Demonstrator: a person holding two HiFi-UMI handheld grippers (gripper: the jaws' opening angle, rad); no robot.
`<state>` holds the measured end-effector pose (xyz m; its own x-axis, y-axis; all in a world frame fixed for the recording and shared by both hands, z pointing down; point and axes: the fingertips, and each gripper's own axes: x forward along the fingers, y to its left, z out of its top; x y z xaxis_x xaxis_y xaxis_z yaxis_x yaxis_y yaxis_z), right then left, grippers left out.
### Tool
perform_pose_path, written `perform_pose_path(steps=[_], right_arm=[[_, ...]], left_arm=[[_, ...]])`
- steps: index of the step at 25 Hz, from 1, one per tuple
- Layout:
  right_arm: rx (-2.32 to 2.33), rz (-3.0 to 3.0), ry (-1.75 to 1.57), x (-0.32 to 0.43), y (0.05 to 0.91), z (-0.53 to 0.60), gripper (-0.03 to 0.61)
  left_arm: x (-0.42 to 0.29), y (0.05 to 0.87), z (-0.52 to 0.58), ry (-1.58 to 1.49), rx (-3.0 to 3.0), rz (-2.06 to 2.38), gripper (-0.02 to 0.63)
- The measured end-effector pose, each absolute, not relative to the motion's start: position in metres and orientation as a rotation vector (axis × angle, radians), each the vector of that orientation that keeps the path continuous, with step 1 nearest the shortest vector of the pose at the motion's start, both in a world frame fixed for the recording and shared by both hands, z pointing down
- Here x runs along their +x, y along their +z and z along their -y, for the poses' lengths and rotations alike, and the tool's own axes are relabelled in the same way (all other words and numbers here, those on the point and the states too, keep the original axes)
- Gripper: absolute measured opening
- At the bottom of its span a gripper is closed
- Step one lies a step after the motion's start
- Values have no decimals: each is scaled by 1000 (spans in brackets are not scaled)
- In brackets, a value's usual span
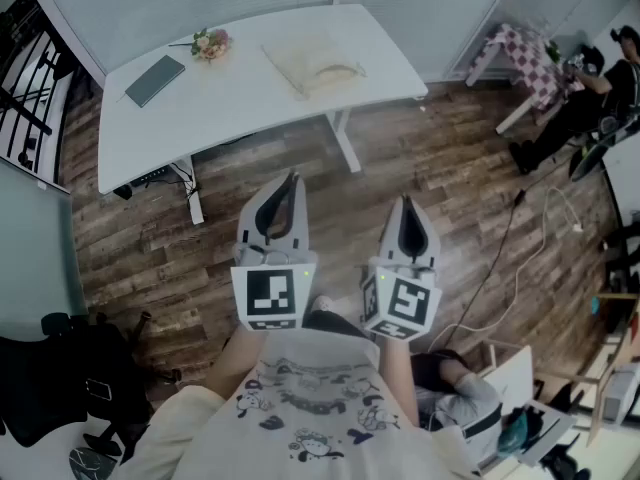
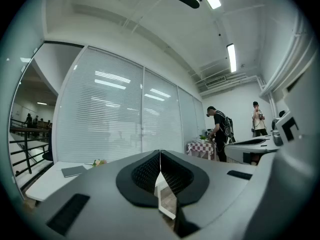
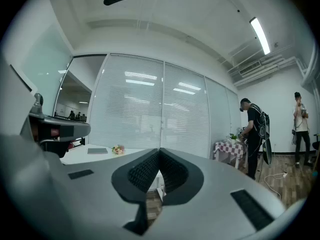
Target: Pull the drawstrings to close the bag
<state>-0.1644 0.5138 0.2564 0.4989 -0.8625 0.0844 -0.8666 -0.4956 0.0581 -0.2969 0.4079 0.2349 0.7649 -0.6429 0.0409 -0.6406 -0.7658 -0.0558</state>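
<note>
Cool, dim, teal-tinged light from ceiling strip lamps (image 3: pixel 259 34); strong fisheye vignetting.

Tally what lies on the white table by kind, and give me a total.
cloth drawstring bag: 1
dark notebook: 1
small bunch of flowers: 1
Total on the white table: 3
</note>
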Motion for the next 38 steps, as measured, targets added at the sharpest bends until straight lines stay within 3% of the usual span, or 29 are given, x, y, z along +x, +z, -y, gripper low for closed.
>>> perform_pose_path(steps=[25,38], right_arm=[[2588,1631,116,-107,280,-527,14],[2568,1616,163,-50,300,-454,14]], left_arm=[[-228,258,-433,-165,-2954,-1098,41],[-173,272,-349,-170,-2963,-1107,41]])
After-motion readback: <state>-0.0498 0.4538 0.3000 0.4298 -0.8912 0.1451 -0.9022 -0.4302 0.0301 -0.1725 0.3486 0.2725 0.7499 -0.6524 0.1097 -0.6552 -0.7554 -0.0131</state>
